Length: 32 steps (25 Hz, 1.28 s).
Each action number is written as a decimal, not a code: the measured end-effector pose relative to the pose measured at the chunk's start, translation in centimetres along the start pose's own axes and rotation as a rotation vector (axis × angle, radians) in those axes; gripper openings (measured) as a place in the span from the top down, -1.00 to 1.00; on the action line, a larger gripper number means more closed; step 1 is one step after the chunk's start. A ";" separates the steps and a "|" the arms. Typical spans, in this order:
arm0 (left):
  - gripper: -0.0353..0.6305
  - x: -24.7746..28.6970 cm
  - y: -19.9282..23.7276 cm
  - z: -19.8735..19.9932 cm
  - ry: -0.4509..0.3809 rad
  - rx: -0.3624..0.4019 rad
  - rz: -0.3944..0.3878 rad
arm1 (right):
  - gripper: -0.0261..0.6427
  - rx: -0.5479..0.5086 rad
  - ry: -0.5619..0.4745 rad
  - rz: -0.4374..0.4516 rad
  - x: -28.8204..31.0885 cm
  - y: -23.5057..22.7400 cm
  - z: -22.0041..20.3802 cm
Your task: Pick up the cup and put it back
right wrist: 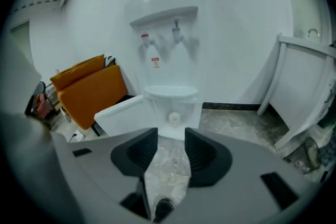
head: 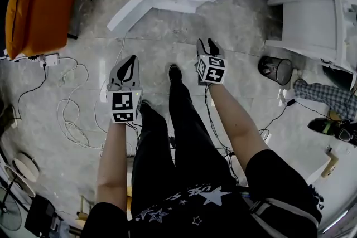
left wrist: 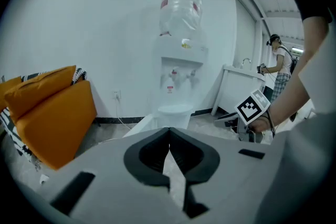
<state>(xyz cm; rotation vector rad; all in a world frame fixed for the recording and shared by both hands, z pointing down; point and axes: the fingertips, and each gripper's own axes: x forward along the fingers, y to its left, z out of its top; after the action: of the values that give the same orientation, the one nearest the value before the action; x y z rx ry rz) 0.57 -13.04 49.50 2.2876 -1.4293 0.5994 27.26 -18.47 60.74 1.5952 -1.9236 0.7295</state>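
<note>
Head view: your left gripper and right gripper hang low. Left gripper view: fingers pressed together, empty, idle. Right gripper view: fingers spread, ready for what seems the small pale cup inside the white water dispenser.

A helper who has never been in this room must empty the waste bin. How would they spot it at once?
Find the tall white water dispenser, then the white cabinet to its right. The bin stands by the cabinet's near corner: a small round black basket, the only dark container beside all that white furniture.
</note>
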 end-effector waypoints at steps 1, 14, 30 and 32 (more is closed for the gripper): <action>0.86 0.9 0.3 -1.3 0.000 -0.007 -0.008 | 0.42 0.012 0.002 -0.006 1.4 0.0 -1.1; 0.86 15.7 5.1 -16.2 -0.001 -0.021 -0.034 | 0.46 0.070 -0.057 -0.037 22.6 -1.5 -8.8; 0.86 33.9 8.0 -23.8 -0.110 0.066 -0.106 | 0.38 -0.062 -0.203 0.027 44.1 -0.8 -8.4; 0.86 34.7 8.0 -23.8 -0.122 0.083 -0.112 | 0.38 -0.059 -0.212 0.029 45.2 -0.8 -8.0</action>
<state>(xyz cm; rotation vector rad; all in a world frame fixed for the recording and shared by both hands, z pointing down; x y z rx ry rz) 3.24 -29.86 88.83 2.4884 -1.3417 0.5017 21.23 -44.53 98.03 1.6690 -2.1007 0.5272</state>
